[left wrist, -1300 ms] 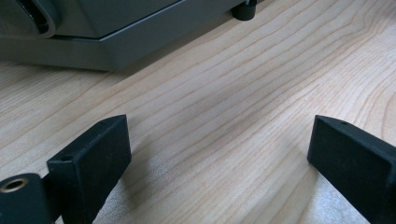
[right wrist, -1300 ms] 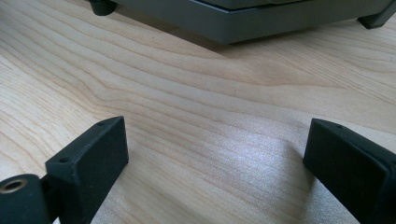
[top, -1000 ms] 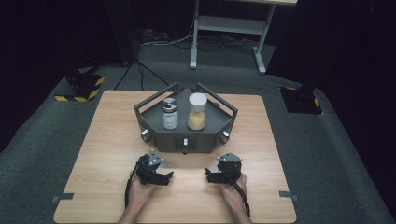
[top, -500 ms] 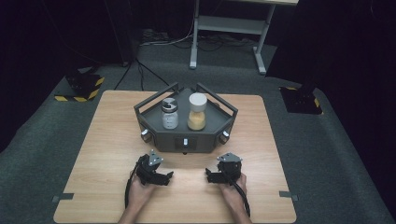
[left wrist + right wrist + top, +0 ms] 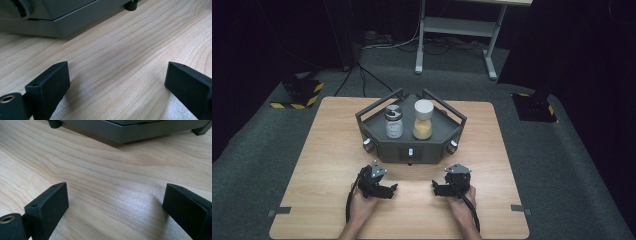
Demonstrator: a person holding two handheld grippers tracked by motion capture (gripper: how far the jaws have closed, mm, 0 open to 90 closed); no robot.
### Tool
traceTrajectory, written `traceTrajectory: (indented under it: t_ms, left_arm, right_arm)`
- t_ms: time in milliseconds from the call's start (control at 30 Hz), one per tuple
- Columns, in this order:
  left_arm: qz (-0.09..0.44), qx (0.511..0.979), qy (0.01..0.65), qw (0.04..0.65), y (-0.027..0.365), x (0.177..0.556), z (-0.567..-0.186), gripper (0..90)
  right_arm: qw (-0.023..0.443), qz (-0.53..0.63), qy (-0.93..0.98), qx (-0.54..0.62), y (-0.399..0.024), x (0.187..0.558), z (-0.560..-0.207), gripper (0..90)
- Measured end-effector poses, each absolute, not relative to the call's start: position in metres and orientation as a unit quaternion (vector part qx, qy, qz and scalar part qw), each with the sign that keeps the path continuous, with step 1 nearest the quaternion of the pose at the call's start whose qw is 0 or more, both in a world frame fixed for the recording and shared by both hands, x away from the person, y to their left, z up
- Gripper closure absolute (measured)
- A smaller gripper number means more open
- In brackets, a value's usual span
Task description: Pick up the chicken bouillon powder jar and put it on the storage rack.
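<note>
1. On the near half of the wooden table (image 5: 327,150), both hands rest flat, each with a gripper pointed at the dark grey tray (image 5: 377,142) in the middle.
2. Left gripper (image 5: 388,189): jaws spread wide, nothing between them, just bare wood grain in the left gripper view (image 5: 117,72). Right gripper (image 5: 438,188): same deal, wide apart and empty (image 5: 115,195).
3. The things to go for sit on the tray, well away from both claws: a clear jar with a silver shaker lid (image 5: 393,122) on the left, and just beside it on the right a taller jar with a white cap and yellow-orange stuff inside (image 5: 423,120). Both stand upright.
4. My guess is the job starts with a reach to one of those jars, so nothing is really underway yet.
5. How I'd do it well: lift the claw first so it clears the tray's near wall and those raised corner rails, then come down from above or in over the front edge.
6. Keep the jaws as wide as they are until they straddle the jar body, and grab below the lid, not on it.
7. The jars are close together, so go in from each jar's outer side, or you may knock the neighbour over.
8. Close slowly; glass looks slippery.
</note>
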State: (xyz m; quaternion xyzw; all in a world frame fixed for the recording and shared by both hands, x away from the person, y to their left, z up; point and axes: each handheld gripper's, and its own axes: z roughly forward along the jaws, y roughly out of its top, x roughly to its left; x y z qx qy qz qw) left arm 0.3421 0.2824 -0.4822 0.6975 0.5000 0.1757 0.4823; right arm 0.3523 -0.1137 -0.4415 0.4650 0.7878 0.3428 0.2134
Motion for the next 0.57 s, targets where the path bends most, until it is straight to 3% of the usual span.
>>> traceTrajectory:
  t_ms: [567]
  left_arm:
    - [0.18, 0.694, 0.51, 0.475, 0.2757, 0.3415, -0.4806, 4.2]
  right_arm:
    - [0.211, 0.344, 0.792, 0.459, -0.1158, 0.355, -0.4412, 5.6]
